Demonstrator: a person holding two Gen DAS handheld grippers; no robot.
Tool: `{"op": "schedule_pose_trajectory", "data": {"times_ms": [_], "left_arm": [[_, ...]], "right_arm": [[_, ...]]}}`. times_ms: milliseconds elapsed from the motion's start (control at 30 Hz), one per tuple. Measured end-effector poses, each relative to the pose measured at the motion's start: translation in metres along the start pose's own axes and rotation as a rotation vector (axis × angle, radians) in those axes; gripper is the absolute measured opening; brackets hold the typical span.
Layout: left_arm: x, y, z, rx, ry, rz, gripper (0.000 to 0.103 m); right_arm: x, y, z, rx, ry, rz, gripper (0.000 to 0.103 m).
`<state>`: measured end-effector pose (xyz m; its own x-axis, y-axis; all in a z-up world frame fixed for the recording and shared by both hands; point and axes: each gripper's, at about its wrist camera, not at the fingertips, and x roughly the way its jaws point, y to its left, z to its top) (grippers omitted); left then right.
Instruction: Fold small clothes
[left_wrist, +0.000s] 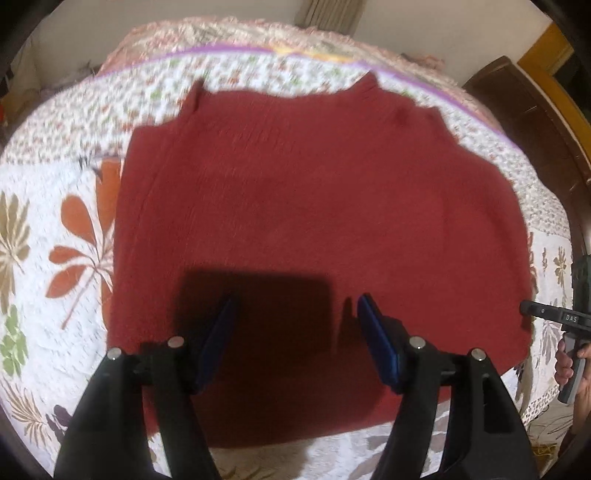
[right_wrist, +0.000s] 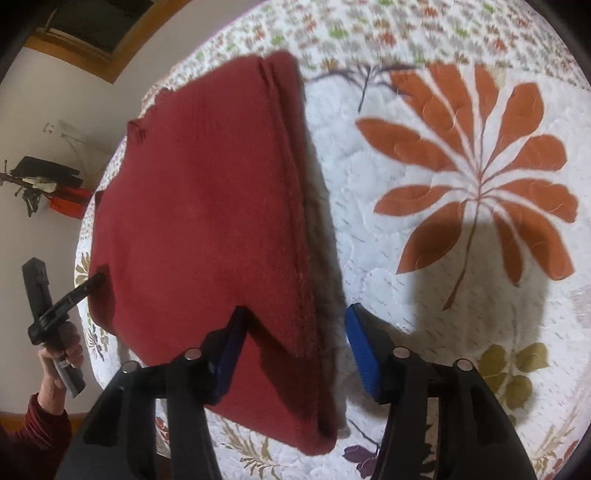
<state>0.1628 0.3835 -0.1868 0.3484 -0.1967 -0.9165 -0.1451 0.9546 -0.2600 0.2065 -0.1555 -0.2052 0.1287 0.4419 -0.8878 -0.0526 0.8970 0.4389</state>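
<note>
A dark red knit garment lies flat on a floral quilt; two strap-like tips poke out at its far edge. My left gripper hovers open over its near part, blue pads wide apart, nothing between them, casting a square shadow. In the right wrist view the garment shows layered edges along its right side. My right gripper stands open astride that edge near a corner, one pad over the cloth, the other pad over the quilt. The left gripper, held in a hand, touches the garment's far side.
The quilt covers a bed with large orange leaf prints. A dark wooden bed frame runs along the right. The right gripper and a hand sit at the garment's right edge. Small dark and orange items lie on the floor.
</note>
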Motion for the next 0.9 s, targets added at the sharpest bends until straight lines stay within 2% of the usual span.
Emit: {"op": "schedule_pose_trajectory", "data": {"times_ms": [33,100,167,267,600,900], "left_arm": [[0.002,0.001,-0.001,0.002,0.004,0.004,0.067],[0.008,0.003,-0.003,0.019,0.007,0.006,0.067],[0.012,0.001,-0.003,0.039,0.009,0.017,0.067],[0.015,-0.003,-0.004,0.068,0.011,0.035,0.067],[0.023,-0.002,0.0,0.065,0.022,0.004,0.068],[0.021,0.004,0.001,0.039,0.033,-0.017,0.068]], "right_arm": [[0.003,0.0,0.0,0.002,-0.002,0.004,0.047],[0.009,0.001,0.0,0.014,0.011,0.056,0.024],[0.009,0.008,0.0,-0.012,0.006,0.029,0.021],[0.01,0.016,-0.001,-0.032,0.003,-0.015,0.019],[0.021,0.012,0.002,0.019,0.008,-0.015,0.018],[0.014,0.012,0.002,0.051,0.02,-0.031,0.017]]}}
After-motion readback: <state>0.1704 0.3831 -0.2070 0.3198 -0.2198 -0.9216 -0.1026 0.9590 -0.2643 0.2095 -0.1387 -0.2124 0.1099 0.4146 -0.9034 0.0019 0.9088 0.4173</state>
